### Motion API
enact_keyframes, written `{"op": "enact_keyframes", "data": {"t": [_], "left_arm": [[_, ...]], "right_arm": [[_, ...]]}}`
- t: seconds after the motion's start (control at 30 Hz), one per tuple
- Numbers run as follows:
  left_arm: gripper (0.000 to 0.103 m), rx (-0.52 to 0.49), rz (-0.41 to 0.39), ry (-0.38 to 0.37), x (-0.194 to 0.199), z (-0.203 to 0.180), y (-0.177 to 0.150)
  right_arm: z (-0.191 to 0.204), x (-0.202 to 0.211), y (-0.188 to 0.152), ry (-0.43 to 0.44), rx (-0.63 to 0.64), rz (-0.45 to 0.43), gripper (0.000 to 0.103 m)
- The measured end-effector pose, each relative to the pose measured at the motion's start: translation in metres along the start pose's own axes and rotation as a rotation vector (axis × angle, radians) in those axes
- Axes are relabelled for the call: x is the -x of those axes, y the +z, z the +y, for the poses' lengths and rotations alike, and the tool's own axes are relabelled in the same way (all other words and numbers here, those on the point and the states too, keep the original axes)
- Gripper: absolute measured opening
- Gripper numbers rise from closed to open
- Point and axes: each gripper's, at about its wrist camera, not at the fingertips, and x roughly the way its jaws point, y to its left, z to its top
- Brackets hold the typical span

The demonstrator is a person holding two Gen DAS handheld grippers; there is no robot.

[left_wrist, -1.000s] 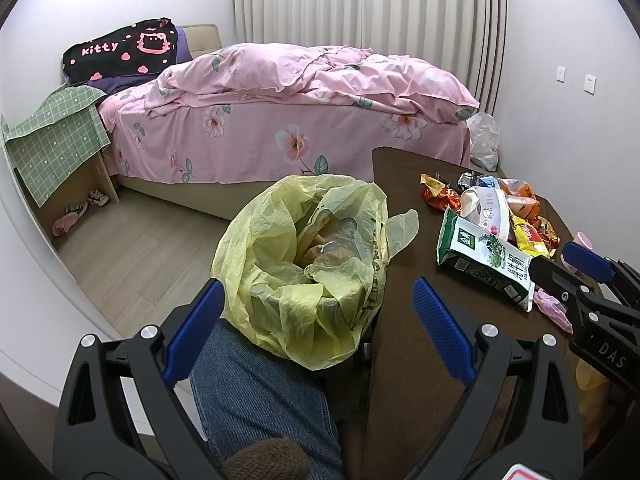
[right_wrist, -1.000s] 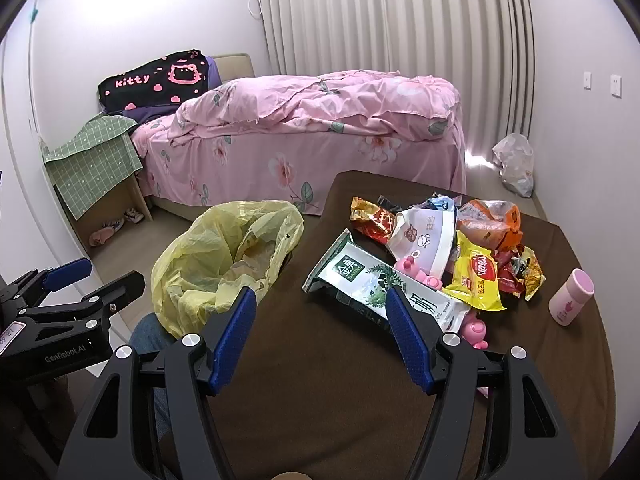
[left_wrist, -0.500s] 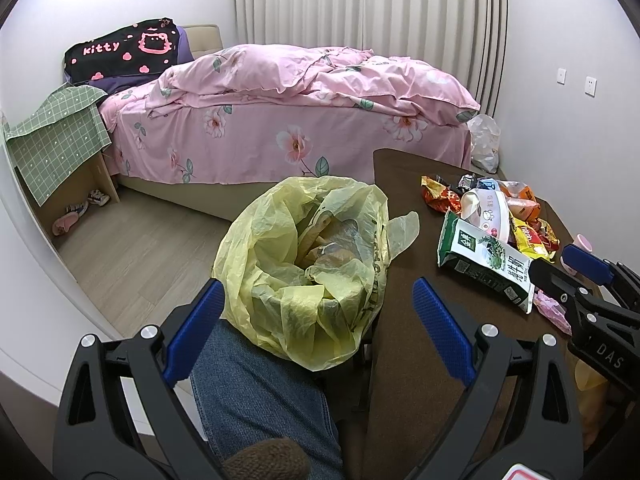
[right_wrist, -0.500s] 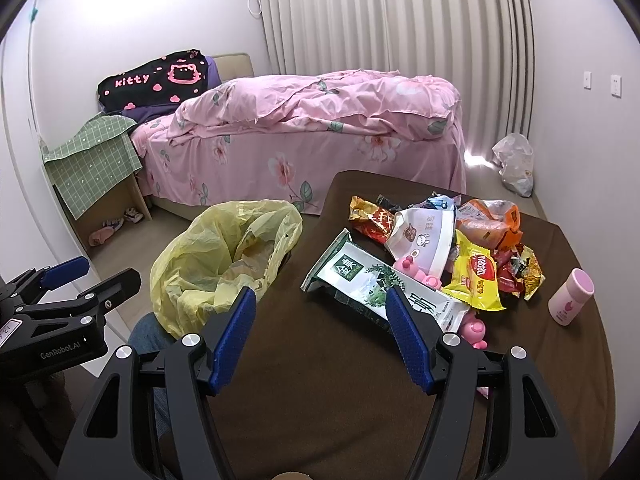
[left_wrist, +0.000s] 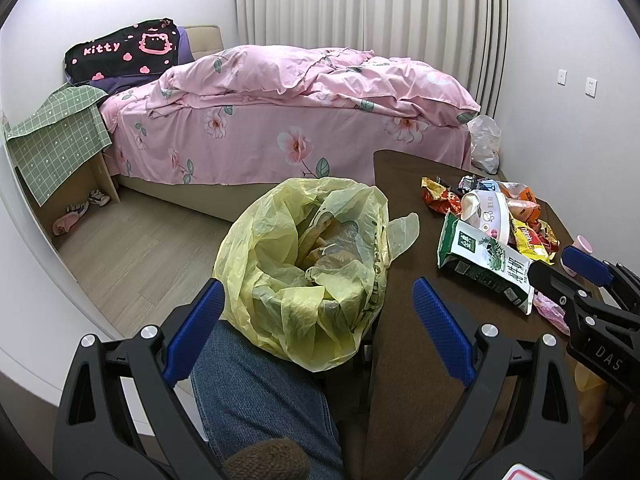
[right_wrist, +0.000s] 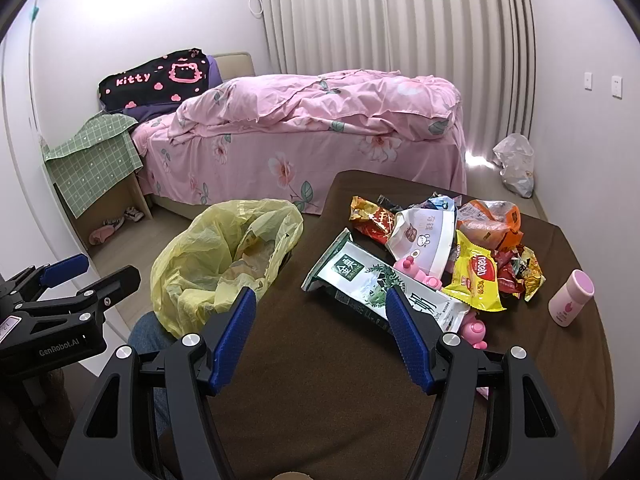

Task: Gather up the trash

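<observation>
A yellow trash bag [left_wrist: 308, 264] hangs open at the left edge of the brown table [right_wrist: 320, 380], with wrappers inside; it also shows in the right wrist view [right_wrist: 224, 256]. A pile of snack wrappers [right_wrist: 472, 240] lies on the table, with a green and white milk carton [right_wrist: 380, 288] flattened at its near side, also seen in the left wrist view [left_wrist: 484, 260]. My left gripper [left_wrist: 316, 320] is open and empty, just before the bag. My right gripper [right_wrist: 320, 320] is open and empty, over the table just short of the carton.
A small pink bottle [right_wrist: 570, 298] stands at the table's right. Pink toy pieces [right_wrist: 474, 330] lie by the carton. A pink bed [right_wrist: 312, 136] is beyond the table, a green-covered shelf [right_wrist: 96, 164] at left, a clear plastic bag [right_wrist: 516, 164] on the floor. A person's jeans leg [left_wrist: 256, 384] is under the bag.
Almost nothing has changed. Both grippers stay open and hold nearly still; the right wrist view has shifted only slightly.
</observation>
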Motion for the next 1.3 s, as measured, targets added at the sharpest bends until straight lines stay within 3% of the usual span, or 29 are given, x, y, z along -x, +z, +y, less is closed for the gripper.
{"op": "enact_keyframes", "data": {"t": [0.5,0.67,0.8,1.0,1.13,1.3], "left_arm": [[0.090,0.008,0.009,-0.001,-0.002,0.003,-0.002],[0.090,0.013,0.013,-0.023,-0.017,-0.005,0.000],[0.090,-0.033,0.022,-0.113,-0.037,-0.024,0.001],[0.090,-0.110,0.039,-0.305,-0.068,-0.067,0.011],[0.090,-0.135,0.123,-0.398,-0.090,-0.102,0.012],[0.092,-0.055,0.280,-0.504,-0.120,-0.134,0.007]], "right_arm": [[-0.005,-0.003,-0.006,-0.003,0.003,0.009,0.064],[-0.030,-0.002,-0.007,-0.063,-0.012,0.014,0.064],[-0.074,0.001,-0.017,-0.117,-0.078,0.037,0.064],[-0.133,0.002,-0.045,-0.184,-0.132,0.098,0.064],[-0.156,-0.002,-0.066,-0.190,-0.118,0.143,0.064],[-0.175,-0.011,-0.081,-0.181,-0.138,0.165,0.064]]}}
